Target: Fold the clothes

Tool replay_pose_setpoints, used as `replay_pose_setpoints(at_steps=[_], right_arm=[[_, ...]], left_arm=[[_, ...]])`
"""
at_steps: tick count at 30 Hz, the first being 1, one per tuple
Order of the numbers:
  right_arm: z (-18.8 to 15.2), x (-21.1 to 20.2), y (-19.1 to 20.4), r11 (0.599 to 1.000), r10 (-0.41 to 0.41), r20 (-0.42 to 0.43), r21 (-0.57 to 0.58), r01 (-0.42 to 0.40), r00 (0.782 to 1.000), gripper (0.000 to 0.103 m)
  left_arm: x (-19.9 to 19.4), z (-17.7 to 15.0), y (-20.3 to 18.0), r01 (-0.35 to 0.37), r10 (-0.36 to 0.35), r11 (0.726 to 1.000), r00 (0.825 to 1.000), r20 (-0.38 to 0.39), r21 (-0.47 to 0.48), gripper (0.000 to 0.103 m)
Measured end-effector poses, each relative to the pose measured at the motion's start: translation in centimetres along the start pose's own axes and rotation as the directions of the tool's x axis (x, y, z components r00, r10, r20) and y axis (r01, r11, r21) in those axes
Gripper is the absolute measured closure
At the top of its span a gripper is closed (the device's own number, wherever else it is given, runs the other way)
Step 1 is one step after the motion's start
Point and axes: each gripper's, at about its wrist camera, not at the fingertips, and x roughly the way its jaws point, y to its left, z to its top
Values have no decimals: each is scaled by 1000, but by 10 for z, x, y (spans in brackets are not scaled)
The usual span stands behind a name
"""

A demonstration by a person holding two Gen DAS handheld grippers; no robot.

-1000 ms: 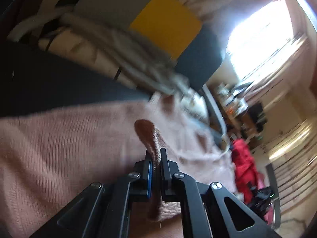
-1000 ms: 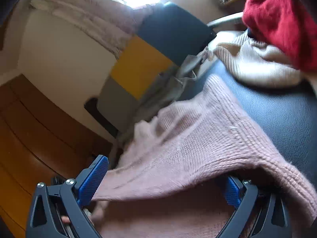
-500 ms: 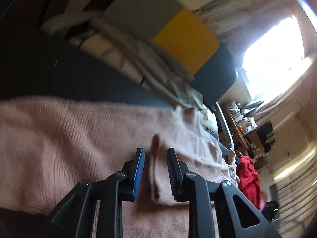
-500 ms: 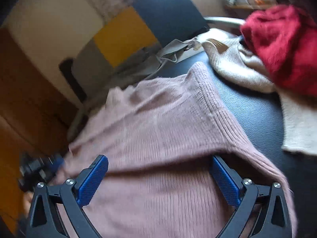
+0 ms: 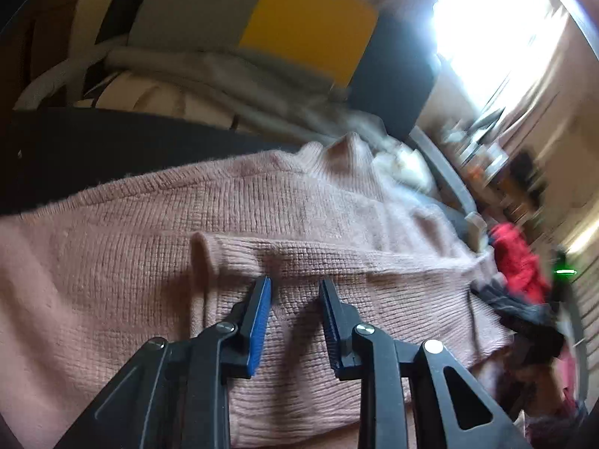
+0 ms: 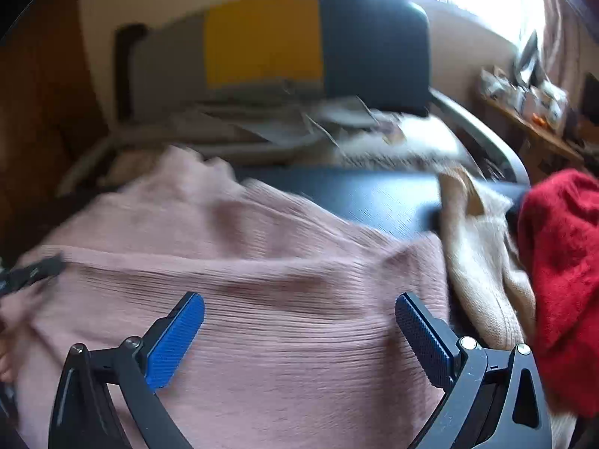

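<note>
Two grippers: left gripper (image 5: 294,290) just parted, nothing pinched; right gripper (image 6: 299,312) wide apart – empty.
Pink sweater (image 5: 149,232): soft, limp knit – probably best pinched at the ribbed hem.

My left gripper (image 5: 294,288), black-armed with blue ribbed pads, points steeply down; its jaws have just been opening and stand narrowly apart, gripping nothing. My right gripper (image 6: 299,308) tilts downward, jaws spread wide.

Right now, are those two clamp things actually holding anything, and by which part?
Nothing is held. The left gripper has just been opening; its fingers are apart above the pink sweater. The right gripper stands wide open over it.
</note>
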Motion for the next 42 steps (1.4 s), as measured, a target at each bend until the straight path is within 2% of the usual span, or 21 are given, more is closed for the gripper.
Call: replay_pose_setpoints(at_steps=[1,3,5,7,12,15,17,19,22,23,25,26,29,32,34,37,40,42], right_arm=[[-3,2,-7,999,21,-8,28,-21,1000,0],[-9,6,-21,994,66,-19,84,-64,998,0],[-12,4,-29,991,90,-6,103,-88,996,0],[-14,3,-29,992,85,-5,97,-85,996,0],[-17,2,-31,991,94,1,98,-93,996,0],[-17,3,-33,986,122,10,114,-122,992,0],[-16,4,-34,980,150,18,132,-151,989,0],[-17,2,-39,971,178,31,154,-181,984,0],[-11,-4,-39,968,199,27,149,-200,980,1],[-3,-11,-37,965,224,48,130,-228,973,1],[10,-23,-31,955,277,88,89,-284,957,1],[22,-28,-24,942,327,101,46,-333,940,1],[57,-19,-1,878,478,61,-20,-478,876,0],[90,16,12,831,557,-16,19,-556,831,0],[107,36,22,825,563,-62,-7,-565,824,0],[127,69,37,817,558,-166,-61,-574,813,0],[136,96,46,828,519,-216,-111,-549,827,1],[139,112,49,834,493,-260,-130,-536,830,19]], left_arm=[[-1,-2,6,26,-26,999,1000,5,-33,78],[-4,-5,19,77,-76,992,997,16,-101,85],[-3,-6,29,113,-111,981,994,23,-155,89],[-4,-7,31,129,-126,977,992,27,-169,90],[-5,-7,29,119,-117,979,993,22,-166,89],[-4,-3,24,135,-134,980,991,15,-143,80],[-4,-3,25,137,-136,980,991,20,-146,80],[-6,0,18,94,-94,988,996,-1,-123,79],[-9,12,-5,21,-22,1000,998,-60,-6,67],[-12,20,-9,19,-17,1000,999,-49,25,64],[-17,38,-17,13,-11,996,1000,-24,84,63],[-20,47,-20,10,-9,993,1000,-11,114,63],[-7,77,-26,28,-23,985,999,-29,167,63],[21,101,-32,23,-2,970,996,-85,243,63],[42,114,-33,2,36,953,992,-122,302,63],[70,127,-27,-5,63,945,984,-165,328,62],[94,133,-23,39,34,944,976,-215,328,62],[106,136,-25,65,20,936,971,-239,345,61]])
